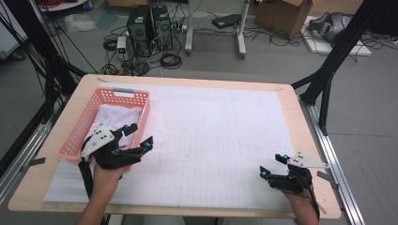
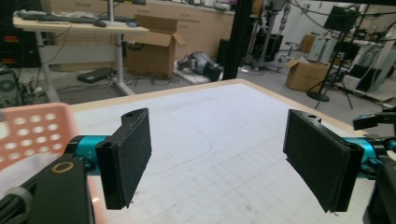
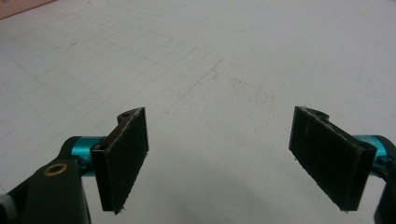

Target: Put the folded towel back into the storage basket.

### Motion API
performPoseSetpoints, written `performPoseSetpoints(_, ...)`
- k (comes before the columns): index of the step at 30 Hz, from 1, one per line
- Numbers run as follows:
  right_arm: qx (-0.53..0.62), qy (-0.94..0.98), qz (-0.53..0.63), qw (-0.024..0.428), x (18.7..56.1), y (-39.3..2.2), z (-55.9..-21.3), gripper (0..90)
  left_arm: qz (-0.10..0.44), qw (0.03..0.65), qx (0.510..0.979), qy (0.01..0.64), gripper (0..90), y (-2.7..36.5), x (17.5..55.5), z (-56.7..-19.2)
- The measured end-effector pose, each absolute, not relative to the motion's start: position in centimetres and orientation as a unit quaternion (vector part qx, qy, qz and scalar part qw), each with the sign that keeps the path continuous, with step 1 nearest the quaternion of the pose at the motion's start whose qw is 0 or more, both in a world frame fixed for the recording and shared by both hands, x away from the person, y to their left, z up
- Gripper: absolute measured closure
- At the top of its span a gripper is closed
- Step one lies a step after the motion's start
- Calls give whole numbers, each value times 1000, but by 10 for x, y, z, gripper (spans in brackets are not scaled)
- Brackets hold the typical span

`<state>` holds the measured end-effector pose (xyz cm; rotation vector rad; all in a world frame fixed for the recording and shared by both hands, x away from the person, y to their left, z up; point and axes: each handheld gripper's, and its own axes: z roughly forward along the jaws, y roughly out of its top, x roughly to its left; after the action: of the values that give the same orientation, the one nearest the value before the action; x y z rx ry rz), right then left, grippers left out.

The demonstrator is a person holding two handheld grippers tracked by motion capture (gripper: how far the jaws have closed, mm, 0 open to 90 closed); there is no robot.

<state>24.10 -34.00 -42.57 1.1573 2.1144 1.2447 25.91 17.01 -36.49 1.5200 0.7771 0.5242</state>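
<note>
Left claw (image 1: 138, 136) is hovering spread wide, nothing between its pads, at the near right corner of the pink basket (image 1: 80, 133). White cloth (image 1: 115, 117) is lying inside the basket, just beyond it. Right claw (image 1: 272, 165) is resting spread on the bench (image 1: 225, 126), well apart.

basket (image 2: 32, 135) | blurred, cut by frame edge | cloth (image 1: 117, 117) part hidden

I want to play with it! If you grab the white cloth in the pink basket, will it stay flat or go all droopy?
Probably droopy. The white cloth lies rumpled in soft folds inside the pink basket, so it likely bends and hangs when lifted. It looks thin, so it is probably light. A corner might catch on the basket's holed walls.
</note>
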Motion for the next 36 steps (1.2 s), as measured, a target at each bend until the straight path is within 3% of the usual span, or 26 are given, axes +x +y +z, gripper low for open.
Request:
performPoseSetpoints(11, 418, 758, 451, 215, 239, -344, -426, 187, 197, 626, 687, 312, 247, 119, 255, -390)
performPoseSetpoints(36, 418, 752, 458, 225, 232, -347, -423, 187, 172, 606, 716, 301, 251, 99, 250, -424)
